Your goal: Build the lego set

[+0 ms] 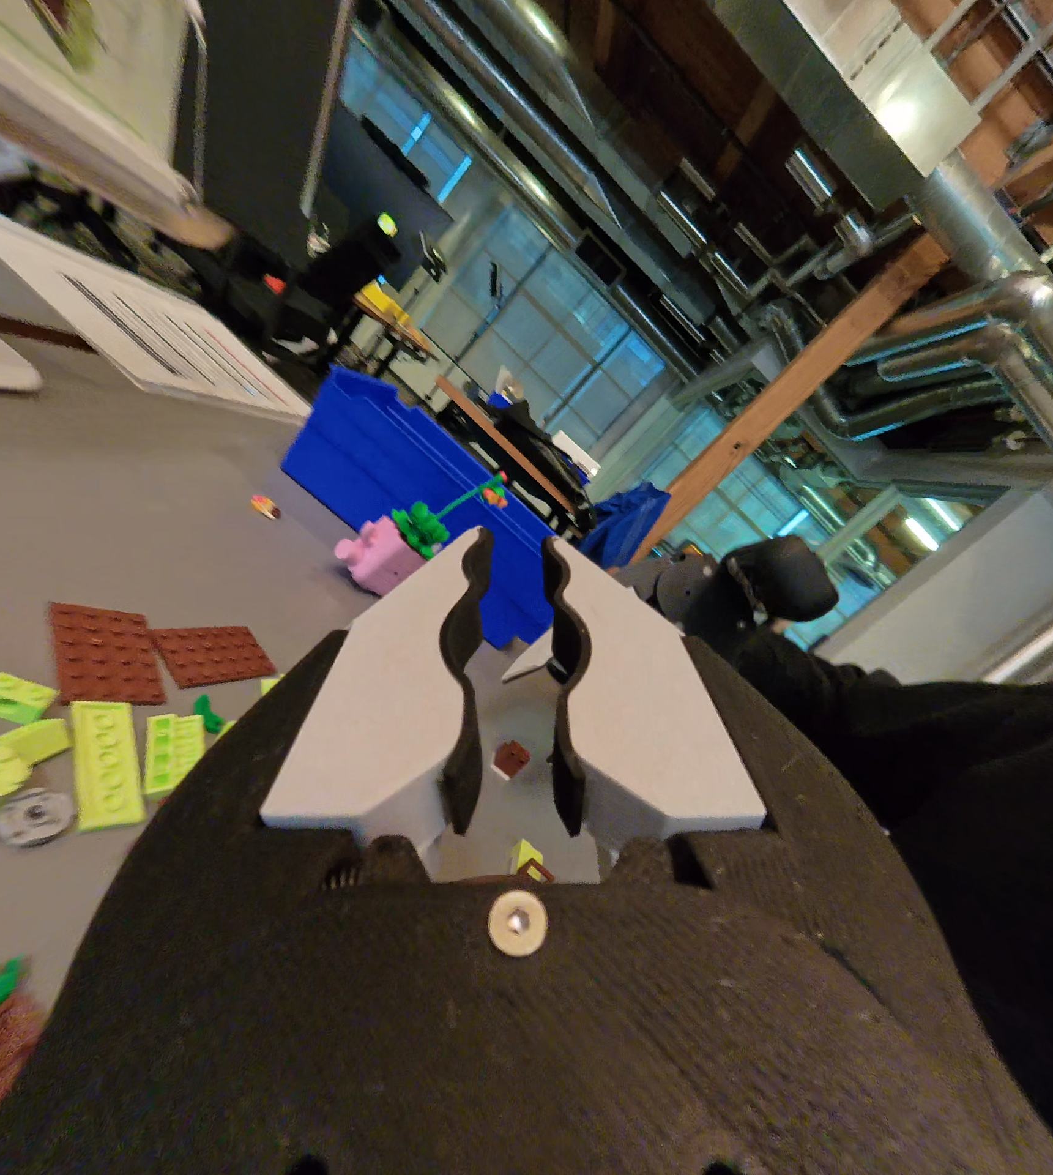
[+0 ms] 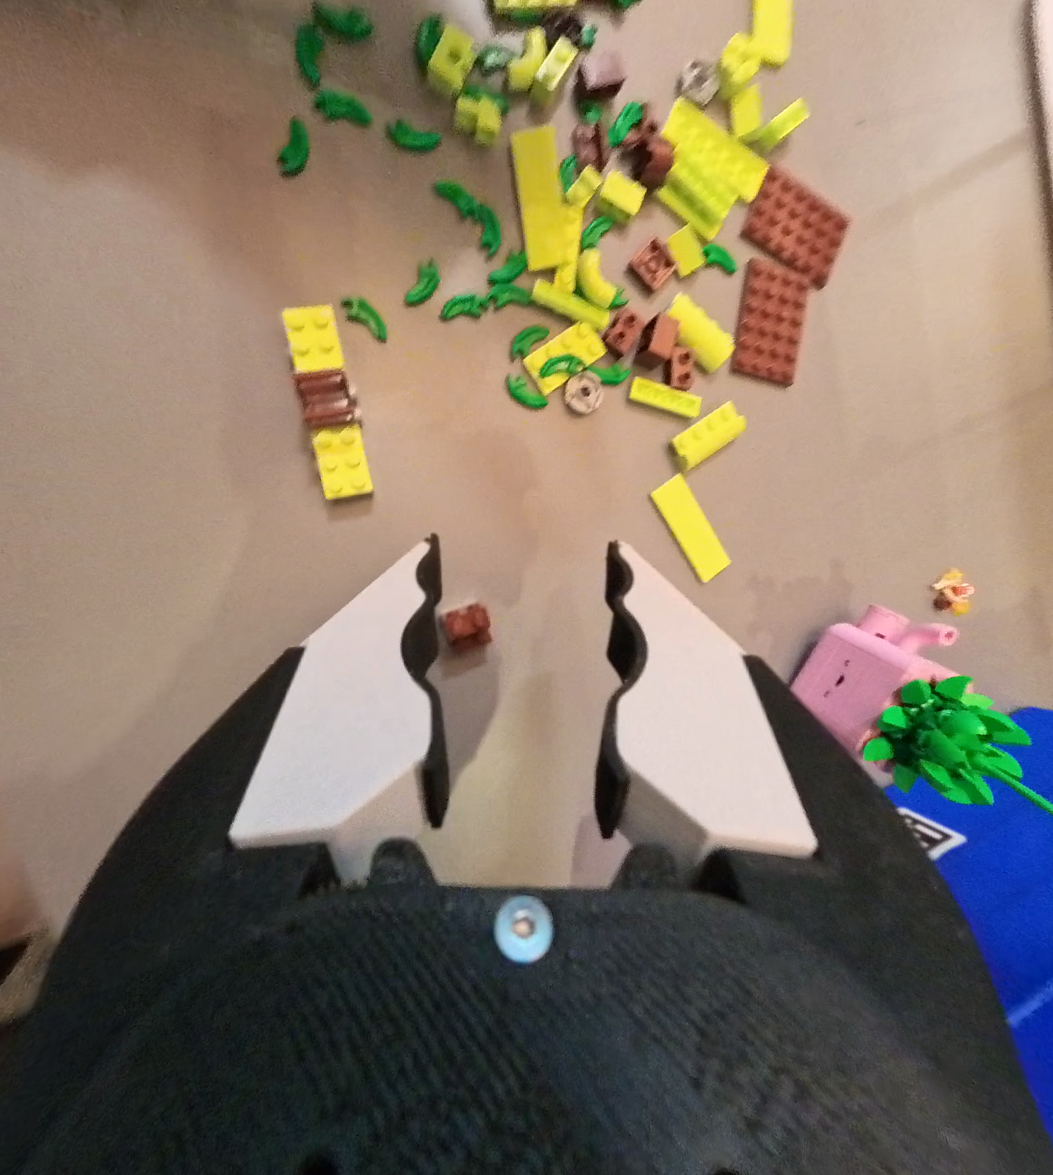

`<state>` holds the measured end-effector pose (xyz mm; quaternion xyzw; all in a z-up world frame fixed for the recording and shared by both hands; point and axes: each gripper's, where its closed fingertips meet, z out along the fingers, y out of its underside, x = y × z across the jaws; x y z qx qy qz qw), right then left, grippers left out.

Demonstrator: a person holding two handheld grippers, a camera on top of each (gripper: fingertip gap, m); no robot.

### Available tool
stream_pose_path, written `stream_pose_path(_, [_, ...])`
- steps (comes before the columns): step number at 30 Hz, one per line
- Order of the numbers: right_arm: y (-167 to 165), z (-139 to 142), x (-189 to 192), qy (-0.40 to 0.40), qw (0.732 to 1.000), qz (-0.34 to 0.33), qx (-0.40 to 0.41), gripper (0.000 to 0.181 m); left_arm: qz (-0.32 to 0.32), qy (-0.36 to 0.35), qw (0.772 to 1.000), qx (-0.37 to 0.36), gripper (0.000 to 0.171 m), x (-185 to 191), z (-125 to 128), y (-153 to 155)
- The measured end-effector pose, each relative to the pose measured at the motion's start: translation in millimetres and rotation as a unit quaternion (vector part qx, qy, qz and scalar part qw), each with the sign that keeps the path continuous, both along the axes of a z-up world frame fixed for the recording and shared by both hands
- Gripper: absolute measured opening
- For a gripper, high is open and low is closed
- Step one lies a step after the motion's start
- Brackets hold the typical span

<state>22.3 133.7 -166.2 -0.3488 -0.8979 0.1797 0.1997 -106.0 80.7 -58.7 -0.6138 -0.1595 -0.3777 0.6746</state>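
Only rightward: lime-and-brown assembly (image 2: 327,402) on table (image 2: 98,318).

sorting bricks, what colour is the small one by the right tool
Brown brick; clearest in the right wrist view.

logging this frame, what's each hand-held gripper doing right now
Left hand-held gripper: open, holding nothing.
Right hand-held gripper: open, holding nothing; small brown plastic lego brick lies between its fingers on the table.

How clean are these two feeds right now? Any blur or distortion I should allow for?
Left wrist view: heavily tilted, wide-angle warp; motion blur smears the edges, yet the left gripper and pink build stay fairly sharp. Right wrist view: soft throughout; the loose brick pile is blurred, the small brown brick by the right gripper is readable, with soft shadows on the table.
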Motion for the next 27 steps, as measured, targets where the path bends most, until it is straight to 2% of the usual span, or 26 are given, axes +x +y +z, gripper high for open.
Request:
stream_pose_path(3, [-6.4,-2.1,-12.9,0.056,0.997,-0.021,-0.039,0.049,0.047,0.012,0.998,0.029,0.014,-21.9,19.7,-27.0])
stream_pose_path(5, [-14.3,-1.5,-22.8,0.081,0.992,-0.043,-0.087,0.048,0.084,0.021,0.996,0.024,0.014,-37.6,20.5,-41.2])
stream_pose_path(8, [-25.8,9.1,-41.9,0.128,0.976,-0.076,-0.16,0.045,0.126,0.049,0.99,-0.031,0.016,-57.8,1.5,-51.4])
stream_pose_path(11, [-17.5,22.1,-60.2,0.191,0.959,-0.12,-0.17,0.038,0.168,0.081,0.978,-0.088,0.016,-75.5,-19.4,-57.2])
stream_pose_path(17, [6.4,32.3,-69.9,0.276,0.93,-0.147,-0.191,0.027,0.148,0.126,0.97,-0.148,0.017,-68.7,-42.3,-46.5])
stream_pose_path(20, [27.1,33.7,-62.0,0.33,0.917,-0.155,-0.164,0.023,0.149,0.184,0.95,-0.204,0.015,-64.7,-59.9,-38.9])
stream_pose_path(23, [35.6,37.4,-55.4,0.362,0.901,-0.161,-0.175,0.021,0.158,0.229,0.928,-0.248,0.011,-64.6,-73.2,-35.3])
stream_pose_path(25, [39.4,40.4,-55.4,0.369,0.895,-0.167,-0.188,0.02,0.148,0.231,0.93,-0.244,0.012,-59.1,-72.8,-31.4])
stream_pose_path(27, [40.8,38.7,-56.5,0.362,0.891,-0.173,-0.214,0.019,0.12,0.215,0.947,-0.208,0.013,-46.4,-64.1,-25.2])
